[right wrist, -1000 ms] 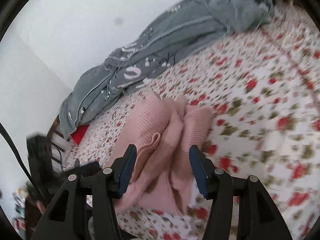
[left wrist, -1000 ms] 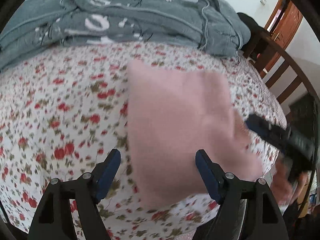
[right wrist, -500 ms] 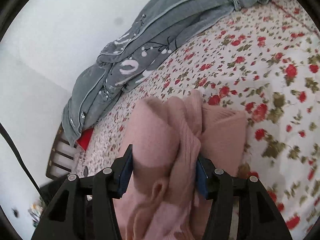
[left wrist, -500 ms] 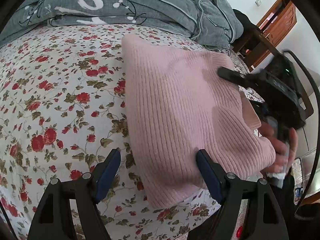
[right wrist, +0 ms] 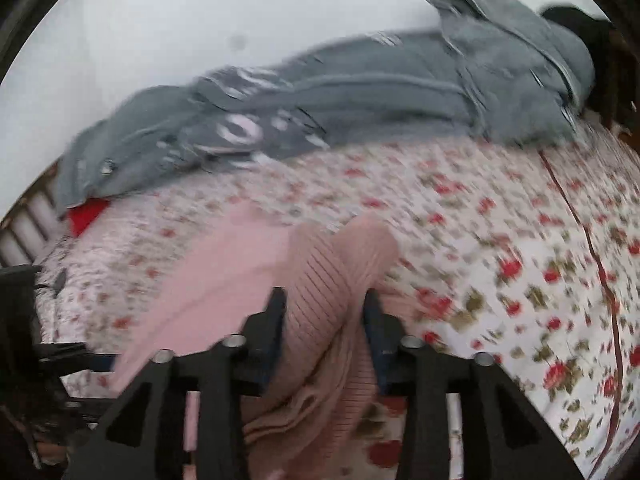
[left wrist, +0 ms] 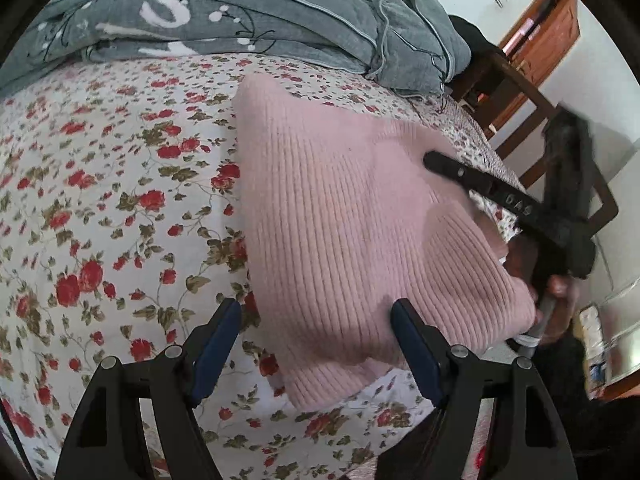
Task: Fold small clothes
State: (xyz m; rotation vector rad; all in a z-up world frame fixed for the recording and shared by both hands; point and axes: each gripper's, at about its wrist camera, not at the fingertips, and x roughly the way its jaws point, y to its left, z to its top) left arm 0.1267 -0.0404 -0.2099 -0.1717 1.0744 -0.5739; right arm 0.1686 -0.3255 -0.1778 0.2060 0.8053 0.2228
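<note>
A pink ribbed knit garment [left wrist: 352,220] lies folded on the floral bedsheet [left wrist: 100,200]. My left gripper [left wrist: 316,344] is open, and the garment's near edge lies between its blue pads without being clamped. My right gripper [right wrist: 324,312] is shut on a bunched fold of the same pink garment [right wrist: 340,264] and holds it raised off the bed. In the left wrist view the right gripper [left wrist: 500,196] reaches over the garment's right side, with a hand behind it.
A grey patterned quilt [left wrist: 240,20] is heaped along the far edge of the bed; it also shows in the right wrist view [right wrist: 360,96]. A wooden bed frame [left wrist: 532,120] and wooden door [left wrist: 548,36] stand to the right. A red item [right wrist: 86,216] lies under the quilt's left end.
My right gripper has closed on a fold of the pink garment and swung it up, with motion blur. The left gripper stayed open at the near edge.
</note>
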